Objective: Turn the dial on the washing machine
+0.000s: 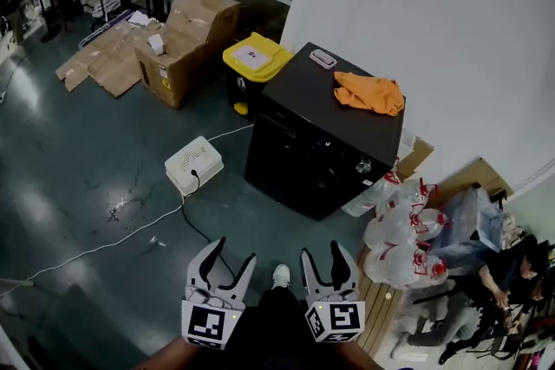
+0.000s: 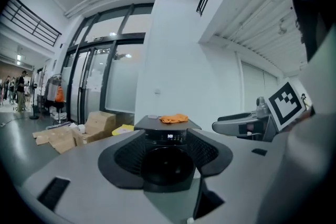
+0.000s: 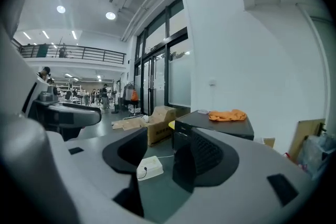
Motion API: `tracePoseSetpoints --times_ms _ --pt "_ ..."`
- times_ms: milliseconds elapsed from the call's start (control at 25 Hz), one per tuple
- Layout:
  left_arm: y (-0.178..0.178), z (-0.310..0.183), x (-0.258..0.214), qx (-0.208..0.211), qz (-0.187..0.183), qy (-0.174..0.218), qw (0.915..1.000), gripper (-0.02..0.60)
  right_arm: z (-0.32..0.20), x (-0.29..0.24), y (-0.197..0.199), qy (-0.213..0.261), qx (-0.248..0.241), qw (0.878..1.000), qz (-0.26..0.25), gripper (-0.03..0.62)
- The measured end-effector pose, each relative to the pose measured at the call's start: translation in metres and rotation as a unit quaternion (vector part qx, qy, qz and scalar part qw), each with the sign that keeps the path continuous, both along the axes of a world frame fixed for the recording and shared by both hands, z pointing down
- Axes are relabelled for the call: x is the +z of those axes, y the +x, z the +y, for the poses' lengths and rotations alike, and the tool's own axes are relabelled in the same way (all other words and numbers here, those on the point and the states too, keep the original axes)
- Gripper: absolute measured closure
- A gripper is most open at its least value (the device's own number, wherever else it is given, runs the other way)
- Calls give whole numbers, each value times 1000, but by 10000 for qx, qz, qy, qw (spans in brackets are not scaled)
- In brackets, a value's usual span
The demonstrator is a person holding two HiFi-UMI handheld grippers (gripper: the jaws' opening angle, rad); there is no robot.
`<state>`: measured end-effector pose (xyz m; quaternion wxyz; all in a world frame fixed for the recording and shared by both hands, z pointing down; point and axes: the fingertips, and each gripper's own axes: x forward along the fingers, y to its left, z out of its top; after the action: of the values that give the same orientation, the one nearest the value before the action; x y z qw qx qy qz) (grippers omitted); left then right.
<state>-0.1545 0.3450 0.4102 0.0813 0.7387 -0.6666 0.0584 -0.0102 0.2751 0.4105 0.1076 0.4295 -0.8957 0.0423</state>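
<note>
On washer [image 1: 303, 160]: orange cloth [image 1: 369, 93]; white box [image 1: 193, 162], yellow bin [image 1: 256, 58] nr it.

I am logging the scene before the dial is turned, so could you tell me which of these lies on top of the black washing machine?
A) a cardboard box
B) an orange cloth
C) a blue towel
B: the head view shows a crumpled orange cloth on top of the washing machine.

A big workshop hall, I'd say: bare concrete floor [image 1: 69, 169], cardboard boxes [image 1: 186, 35], tall glass doors [image 2: 97, 86], mezzanine railing [image 3: 79, 53].
</note>
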Motion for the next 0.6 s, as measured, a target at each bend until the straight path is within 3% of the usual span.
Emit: tracePoseSetpoints --times_ms 240,600 --pt "-3 -50 13 66 19 -177 9998 325 -54 18 14 41 325 9994 115 318" --pt "9 -161 4 -92 -404 -265 9988 321 -180 45 33 -103 370 9988 314 318"
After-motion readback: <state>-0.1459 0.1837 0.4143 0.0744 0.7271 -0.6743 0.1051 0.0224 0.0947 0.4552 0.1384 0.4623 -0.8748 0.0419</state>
